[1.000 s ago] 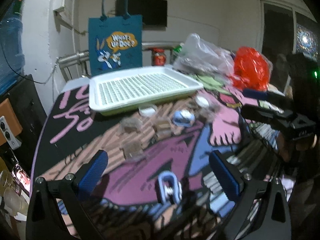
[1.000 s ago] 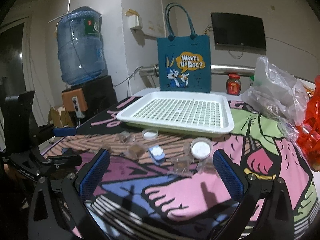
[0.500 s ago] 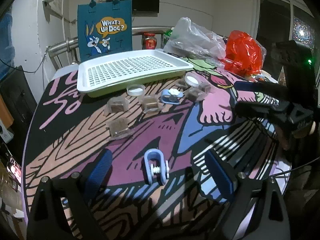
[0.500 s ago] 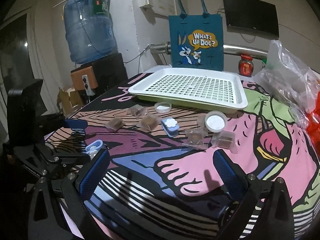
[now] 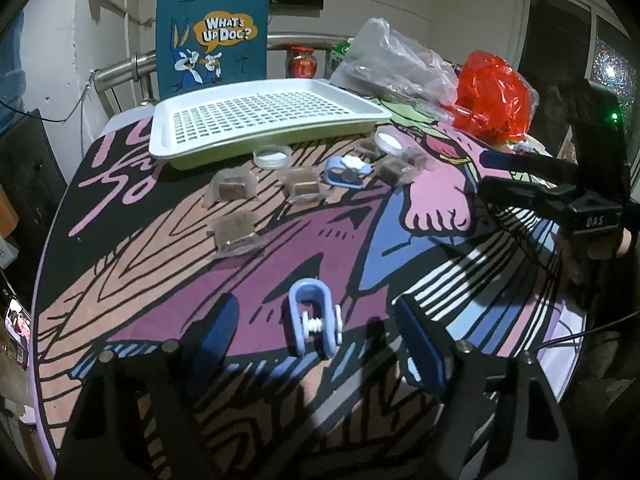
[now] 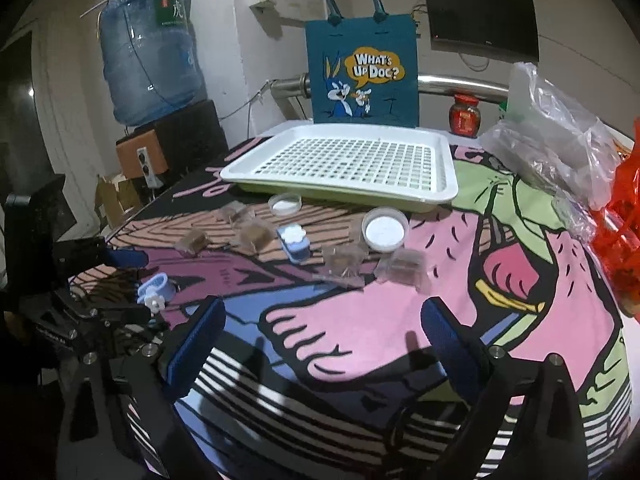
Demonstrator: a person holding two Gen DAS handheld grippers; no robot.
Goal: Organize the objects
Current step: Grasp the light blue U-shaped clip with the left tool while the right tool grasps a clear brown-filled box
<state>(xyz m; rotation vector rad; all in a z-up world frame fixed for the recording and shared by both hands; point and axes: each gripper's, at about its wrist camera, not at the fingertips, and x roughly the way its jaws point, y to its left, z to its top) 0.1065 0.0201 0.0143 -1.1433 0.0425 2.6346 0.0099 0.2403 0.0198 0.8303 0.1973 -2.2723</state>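
Note:
A white slotted tray [image 5: 264, 120] [image 6: 344, 164] lies at the far side of the round cartoon-print table. In front of it lie several clear packets with brown blocks [image 5: 232, 190] [image 6: 344, 260], two round white-filled lids [image 5: 272, 156] [image 6: 384, 230] and a blue clip with a white flower [image 5: 344, 170] [image 6: 294, 240]. A second blue clip [image 5: 310, 322] [image 6: 156, 290] lies between the open fingers of my left gripper [image 5: 316, 340], untouched. My right gripper [image 6: 320, 344] is open and empty above the near table edge; it also shows in the left wrist view [image 5: 516, 180].
A teal "What's Up Doc?" bag [image 5: 212, 36] [image 6: 362, 68] stands behind the tray. A clear plastic bag [image 5: 396, 64] and a red plastic bag [image 5: 492, 96] lie at the far right, with a red jar [image 6: 464, 116]. A water bottle [image 6: 148, 48] stands left of the table.
My left gripper has drawn back and tilted down, so the near blue clip now lies between its fingers. My right gripper has pulled back and risen a little. No object has moved.

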